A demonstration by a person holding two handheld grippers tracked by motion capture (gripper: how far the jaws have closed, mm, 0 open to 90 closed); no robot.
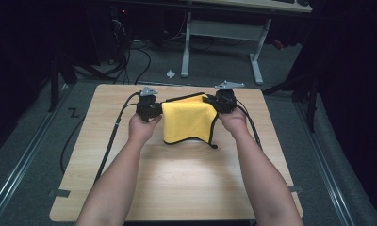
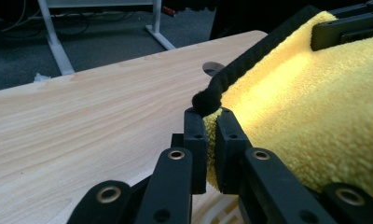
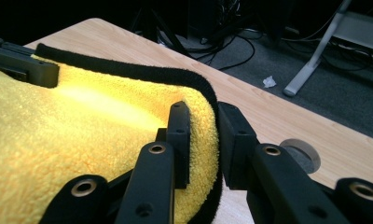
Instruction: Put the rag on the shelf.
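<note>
A yellow cloth (image 1: 186,120) with black trim hangs above the far part of the counter (image 1: 177,183), stretched between both grippers. The left gripper (image 2: 211,122) has its fingers clamped on one upper corner. The right gripper (image 3: 203,140) pinches the other corner.

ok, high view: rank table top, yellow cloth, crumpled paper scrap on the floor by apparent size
1. table top
2. yellow cloth
3. paper scrap, smallest, though it lies farther from the camera, so true size is unsure.

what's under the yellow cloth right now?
Wooden table. The yellow cloth hangs between the left gripper and right gripper, each shut on a corner; its lower part drapes onto the tabletop. Whatever lies beneath the draped part is covered.
</note>
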